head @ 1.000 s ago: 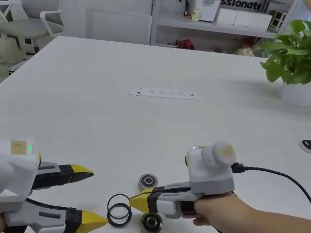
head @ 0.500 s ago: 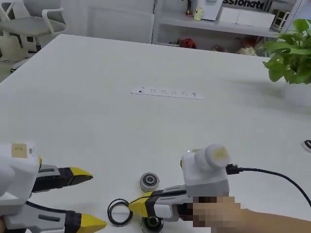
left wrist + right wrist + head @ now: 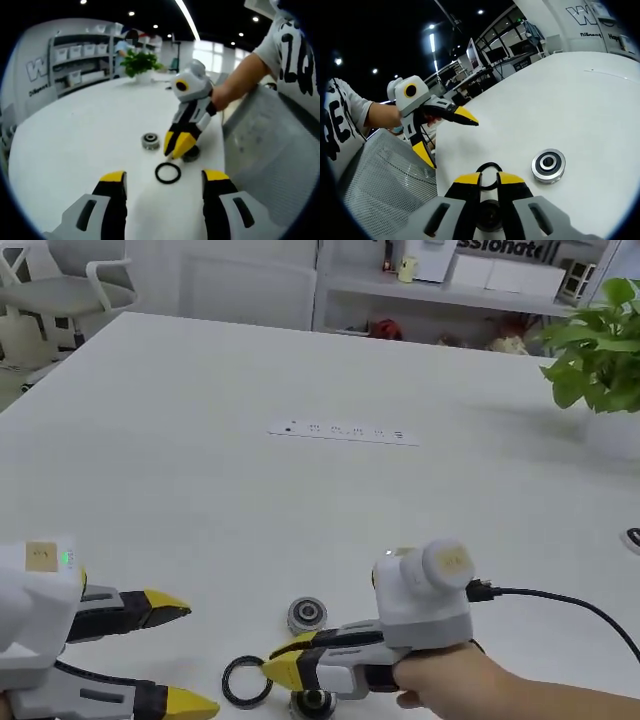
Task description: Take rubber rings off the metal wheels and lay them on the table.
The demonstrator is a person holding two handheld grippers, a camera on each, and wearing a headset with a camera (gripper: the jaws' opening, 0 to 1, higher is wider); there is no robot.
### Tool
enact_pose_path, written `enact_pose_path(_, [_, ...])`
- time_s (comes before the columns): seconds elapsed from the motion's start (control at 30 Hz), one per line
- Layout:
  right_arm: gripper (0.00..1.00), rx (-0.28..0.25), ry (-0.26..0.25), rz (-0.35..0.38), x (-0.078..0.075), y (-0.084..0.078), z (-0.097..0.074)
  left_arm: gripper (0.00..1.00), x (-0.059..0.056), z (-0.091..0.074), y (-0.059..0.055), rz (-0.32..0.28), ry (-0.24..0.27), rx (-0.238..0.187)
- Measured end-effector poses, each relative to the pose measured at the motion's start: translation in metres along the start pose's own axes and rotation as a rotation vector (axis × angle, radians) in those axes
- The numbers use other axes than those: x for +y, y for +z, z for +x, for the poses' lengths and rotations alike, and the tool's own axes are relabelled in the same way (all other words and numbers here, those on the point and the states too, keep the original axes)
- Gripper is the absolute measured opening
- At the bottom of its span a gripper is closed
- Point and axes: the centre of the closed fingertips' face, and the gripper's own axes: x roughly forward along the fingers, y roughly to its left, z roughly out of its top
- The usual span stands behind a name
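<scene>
A white table (image 3: 300,510) seen from above, with the work gathered near the 6 o'clock edge of the head view. One black rubber ring (image 3: 247,680) lay flat and loose on the table, so at least one removal looked done. Two metal wheels were counted. The first wheel (image 3: 307,614) sat on its side at about 1 o'clock from the ring, just beside it; its face showed bright metal, though whether a ring still sat on its rim could not be told. The second wheel (image 3: 312,703) lay at about 4 o'clock from the ring, partly under the right gripper (image 3: 275,662), and looked darker, so it probably still needed stripping; that was a judgement, not a certainty. Two grippers were counted. The right gripper reached in from 3 o'clock, held in a hand, its yellow-tipped jaws drawn almost together with only a thin slit between them, nothing seen pinched there, its tips just short of the ring and poised over the second wheel. The left gripper (image 3: 183,655) waited at 9 o'clock from the ring, jaws spread wide and empty, pointing toward the ring. Farther off at 12 o'clock lay one white power strip (image 3: 343,432), and one green plant (image 3: 600,330) stood near 2 o'clock.
</scene>
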Motion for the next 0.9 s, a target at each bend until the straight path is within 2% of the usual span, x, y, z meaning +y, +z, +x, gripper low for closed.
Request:
enact_pose_path(0.47, [0.18,-0.062,-0.014,-0.065,0.006,0.022,-0.026,0.62,-0.002,-0.001,0.004,-0.003,-0.003,-0.006])
enact_pose_path(0.7, [0.24,-0.111,-0.031,-0.082,0.006,0.036,-0.045,0.62,0.002,-0.003,0.007,-0.003,0.005,-0.011])
enact_pose_path(0.9, [0.29,-0.124,-0.060,-0.127,0.001,0.036,-0.062,0.62,0.002,-0.002,0.008,-0.003,0.005,-0.013])
